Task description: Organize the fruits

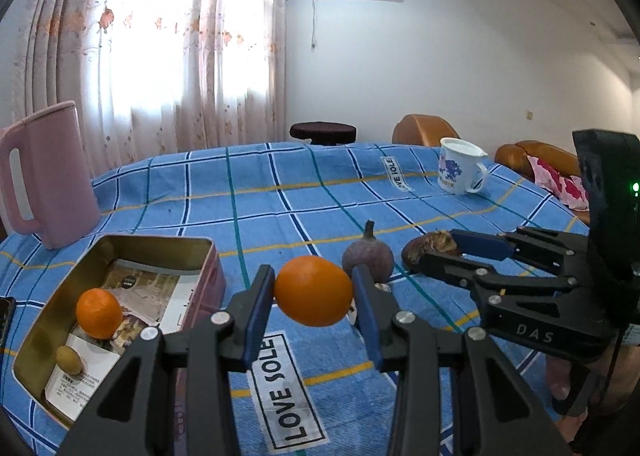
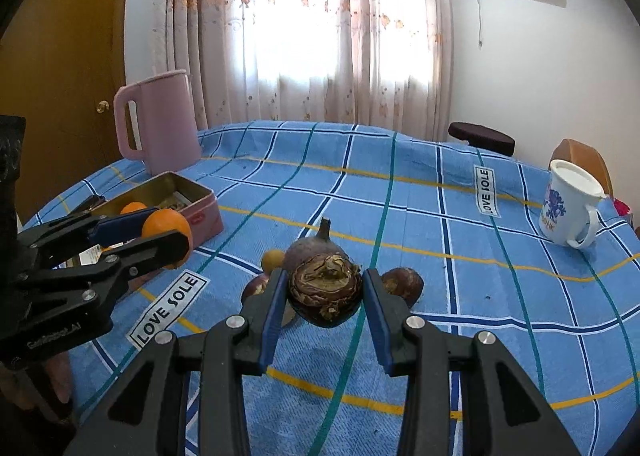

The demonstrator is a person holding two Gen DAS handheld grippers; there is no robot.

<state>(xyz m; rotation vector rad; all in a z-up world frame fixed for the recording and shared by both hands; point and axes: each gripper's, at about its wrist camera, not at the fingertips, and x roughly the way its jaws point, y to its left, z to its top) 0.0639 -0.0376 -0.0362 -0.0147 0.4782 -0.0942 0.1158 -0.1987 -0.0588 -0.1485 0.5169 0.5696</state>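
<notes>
Left hand-held gripper [image 1: 314,292]: fingers pinching an orange [image 1: 313,290], lifted clear of the tabletop [image 1: 280,196], just at 3 o'clock of the tin.

Open tin box [image 1: 208,256], at 9 o'clock in the left wrist view: already containing a second orange [image 1: 99,313] and a small yellow-green fruit [image 1: 69,360], both resting on printed paper lining the bottom.

Right hand-held gripper [image 2: 325,298]: fingers pinching a dark brown, wrinkled fruit [image 2: 325,290], apparently raised slightly above the cloth.

Still loose on the tabletop, clustered near the centre: a purple stemmed fruit [image 1: 367,256] directly behind the held brown one; a small yellow fruit [image 2: 273,258] at its 9 o'clock; a brown fruit [image 2: 402,285] at 3 o'clock of the right fingers; another reddish piece [image 2: 256,288] at 9 o'clock, partly hidden by the left finger of that hand-held gripper.

Bystanders, well apart from the fruit: pink jug [image 1: 44,172] at 12 o'clock of the tin; white enamel mug [image 1: 460,170] toward 2 o'clock.

Progress, as a judgement: roughly a third done. Two fruits boxed, two in transit, about four left to collect. Next in hand, probably: placing the orange into the tin beside the other, then the brown fruit; intended sorting by kind not determinable.
</notes>
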